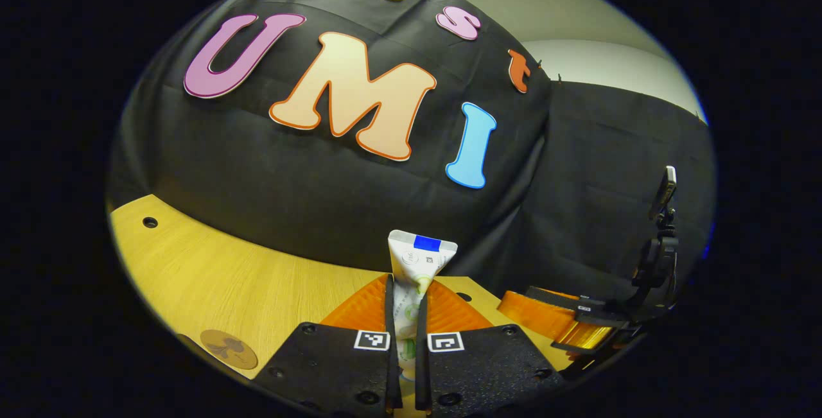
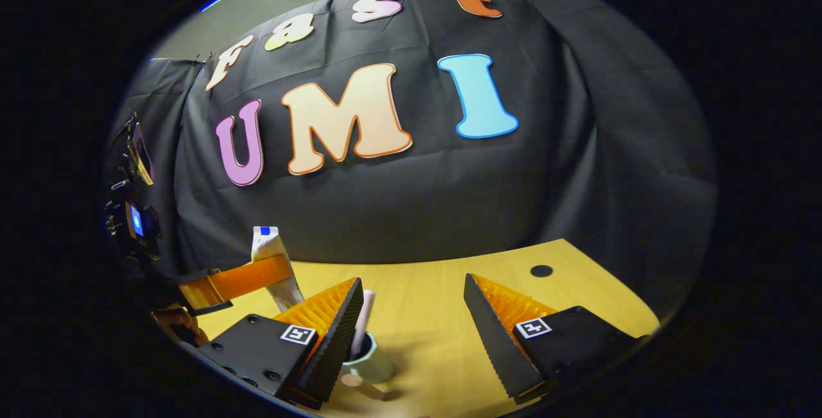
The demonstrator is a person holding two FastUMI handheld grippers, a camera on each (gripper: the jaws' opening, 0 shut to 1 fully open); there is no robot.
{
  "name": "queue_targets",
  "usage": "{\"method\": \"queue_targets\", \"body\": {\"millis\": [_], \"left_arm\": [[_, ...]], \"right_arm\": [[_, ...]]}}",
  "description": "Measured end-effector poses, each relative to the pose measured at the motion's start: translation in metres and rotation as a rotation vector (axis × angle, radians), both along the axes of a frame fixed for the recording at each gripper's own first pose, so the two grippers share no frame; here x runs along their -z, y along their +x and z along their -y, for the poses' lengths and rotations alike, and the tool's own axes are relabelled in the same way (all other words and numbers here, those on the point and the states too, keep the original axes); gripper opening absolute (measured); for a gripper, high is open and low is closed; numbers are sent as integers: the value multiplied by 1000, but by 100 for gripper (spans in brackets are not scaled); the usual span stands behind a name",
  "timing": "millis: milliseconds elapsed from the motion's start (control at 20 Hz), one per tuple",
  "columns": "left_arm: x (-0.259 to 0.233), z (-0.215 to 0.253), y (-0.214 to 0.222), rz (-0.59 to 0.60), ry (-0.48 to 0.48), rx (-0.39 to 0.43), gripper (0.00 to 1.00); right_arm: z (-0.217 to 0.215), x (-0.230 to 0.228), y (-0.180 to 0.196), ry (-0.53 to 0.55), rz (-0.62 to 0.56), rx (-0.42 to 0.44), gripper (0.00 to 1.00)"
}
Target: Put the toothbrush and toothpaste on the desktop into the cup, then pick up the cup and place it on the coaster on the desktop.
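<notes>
Spanning both views, the wooden desktop (image 2: 437, 315) carries the cup (image 2: 372, 357), with the toothbrush (image 2: 361, 322) already standing in it. Left gripper (image 1: 404, 334), fingers pinched on the toothpaste (image 1: 417, 264), holds the tube upright off the desk, presumably for lowering into the cup. Right gripper (image 2: 411, 334) hangs spread wide by the cup. Left gripper view adds the coaster (image 1: 228, 348).

Toothpaste tubes (image 1: 420, 257): one is counted.
Toothbrushes (image 2: 363, 322): one is seen.
Cups (image 2: 372, 359): one is counted.
Coasters (image 1: 228, 348): one is seen.
Grippers: two are counted, left (image 1: 404, 341) and right (image 2: 414, 334).
Desktop holes (image 2: 541, 271): three are counted across both views.
</notes>
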State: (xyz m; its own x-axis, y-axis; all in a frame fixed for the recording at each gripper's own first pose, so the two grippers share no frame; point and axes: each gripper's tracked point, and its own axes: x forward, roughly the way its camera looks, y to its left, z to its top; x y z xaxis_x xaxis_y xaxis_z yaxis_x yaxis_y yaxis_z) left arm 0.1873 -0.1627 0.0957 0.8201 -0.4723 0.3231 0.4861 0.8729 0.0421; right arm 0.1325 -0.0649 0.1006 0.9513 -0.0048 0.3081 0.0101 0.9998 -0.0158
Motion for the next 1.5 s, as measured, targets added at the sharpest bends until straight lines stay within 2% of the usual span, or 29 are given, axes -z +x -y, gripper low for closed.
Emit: {"method": "queue_targets", "body": {"millis": [250, 350, 550, 600, 650, 700, 750, 850, 1100, 1150, 1200, 1250, 1500], "left_arm": [[22, 16, 9, -14, 54, 18, 10], [30, 17, 12, -13, 85, 3, 13], [47, 22, 14, -41, 129, -6, 23], [49, 23, 9, -42, 130, -1, 28], [46, 24, 5, -35, 120, 1, 37], [43, 21, 2, -26, 106, -7, 46], [38, 18, -2, -15, 100, -17, 69], [30, 9, -9, 14, 107, -54, 94], [9, -25, -33, 55, 110, -119, 95], [6, -36, -38, 57, 114, -146, 95], [3, -47, -42, 57, 119, -174, 95], [2, -59, -47, 55, 124, -201, 95], [4, -122, -74, 10, 121, -354, 94]], "right_arm": [[40, 17, -19, 54, -23, 63, 97], [50, 25, -23, 55, -34, 84, 97], [52, 30, -30, 51, -39, 92, 97], [52, 30, -31, 48, -40, 94, 92], [52, 30, -33, 47, -40, 95, 97], [50, 31, -34, 48, -42, 94, 97], [48, 30, -36, 50, -40, 91, 97], [41, 29, -38, 40, -44, 84, 97], [11, 25, -47, -2, -61, 35, 97], [3, 26, -47, -12, -75, 20, 92], [-5, 28, -46, -20, -90, 1, 97], [-15, 31, -45, -33, -106, -21, 97], [-60, 62, -30, -101, -265, -124, 97]]}}
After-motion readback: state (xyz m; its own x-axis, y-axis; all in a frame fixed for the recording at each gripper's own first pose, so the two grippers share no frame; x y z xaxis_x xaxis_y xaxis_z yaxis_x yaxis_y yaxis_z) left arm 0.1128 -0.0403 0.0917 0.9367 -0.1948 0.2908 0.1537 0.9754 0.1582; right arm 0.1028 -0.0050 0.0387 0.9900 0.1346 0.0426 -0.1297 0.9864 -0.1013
